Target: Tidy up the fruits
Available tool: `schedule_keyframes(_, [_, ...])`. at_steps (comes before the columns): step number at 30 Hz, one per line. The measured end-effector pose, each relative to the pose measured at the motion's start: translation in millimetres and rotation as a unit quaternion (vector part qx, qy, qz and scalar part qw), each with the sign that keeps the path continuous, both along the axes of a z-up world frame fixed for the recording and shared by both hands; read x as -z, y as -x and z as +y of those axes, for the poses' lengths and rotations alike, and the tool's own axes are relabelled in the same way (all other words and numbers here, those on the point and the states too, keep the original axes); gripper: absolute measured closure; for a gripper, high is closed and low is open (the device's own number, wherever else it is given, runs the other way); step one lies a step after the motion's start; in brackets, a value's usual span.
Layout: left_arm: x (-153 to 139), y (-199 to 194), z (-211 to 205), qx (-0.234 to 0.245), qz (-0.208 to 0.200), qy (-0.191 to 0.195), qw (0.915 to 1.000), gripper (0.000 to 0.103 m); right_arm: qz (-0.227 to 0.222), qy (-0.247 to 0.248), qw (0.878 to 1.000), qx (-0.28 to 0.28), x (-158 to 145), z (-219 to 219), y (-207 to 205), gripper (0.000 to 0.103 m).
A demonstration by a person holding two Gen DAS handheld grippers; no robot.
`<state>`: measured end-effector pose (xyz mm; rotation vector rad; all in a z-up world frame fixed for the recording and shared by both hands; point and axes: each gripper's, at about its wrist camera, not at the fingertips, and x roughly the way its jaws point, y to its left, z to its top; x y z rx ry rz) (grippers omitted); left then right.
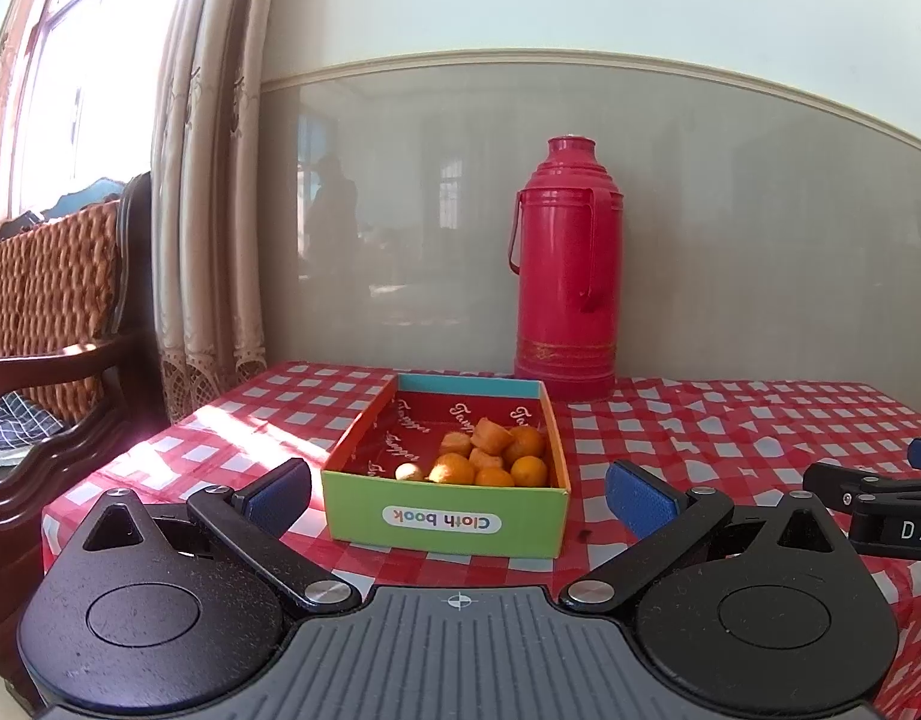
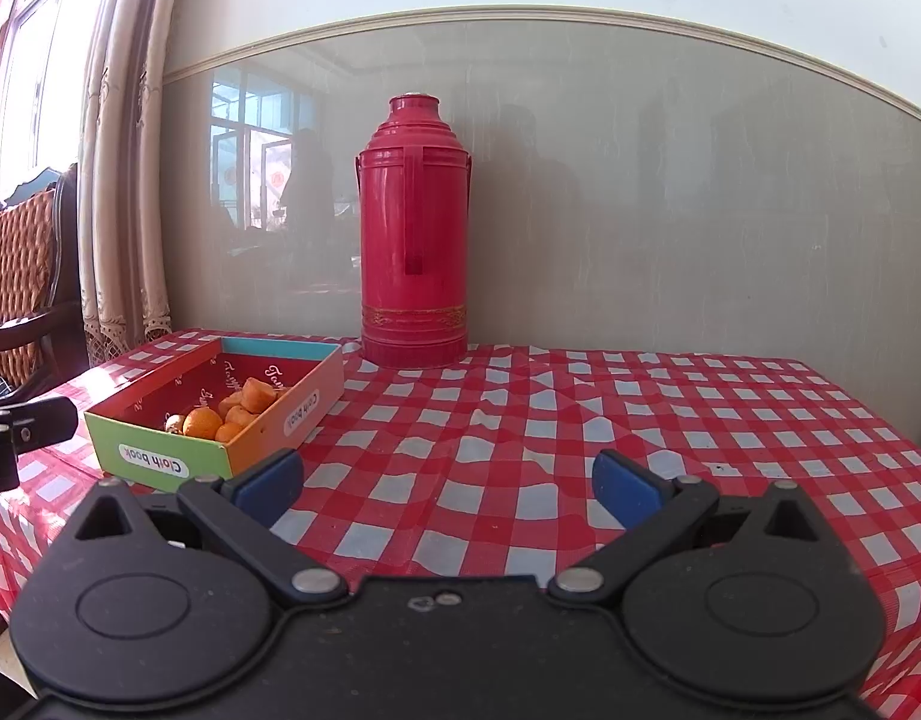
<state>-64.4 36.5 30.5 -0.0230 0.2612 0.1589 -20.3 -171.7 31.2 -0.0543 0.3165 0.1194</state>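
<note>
Both grippers' fingers (image 1: 640, 495) spread before box (image 1: 442, 519)

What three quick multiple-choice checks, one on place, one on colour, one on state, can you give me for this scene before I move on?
1. Where do the oranges lie?
A. Loose on the tablecloth
B. Inside the box
C. Beside the thermos

2. What colour is the thermos?
A. Red
B. Blue
C. Silver

3. How do the two grippers stand?
A. Both shut on fruit
B. Left shut, right open
C. Both open, empty

Answers: B, the fruit sits within the walls of the box; A, its whole body is red; C, the left gripper and right gripper show spread fingers with nothing between.
</note>
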Motion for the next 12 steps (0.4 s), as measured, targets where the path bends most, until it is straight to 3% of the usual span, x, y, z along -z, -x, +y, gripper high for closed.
schedule_keyframes(12, [-0.5,-0.1,0.5,0.005,-0.001,0.002,1.0000,0.000,0.002,-0.003,1.000,0.002,-0.1,-0.2,0.6,0.006])
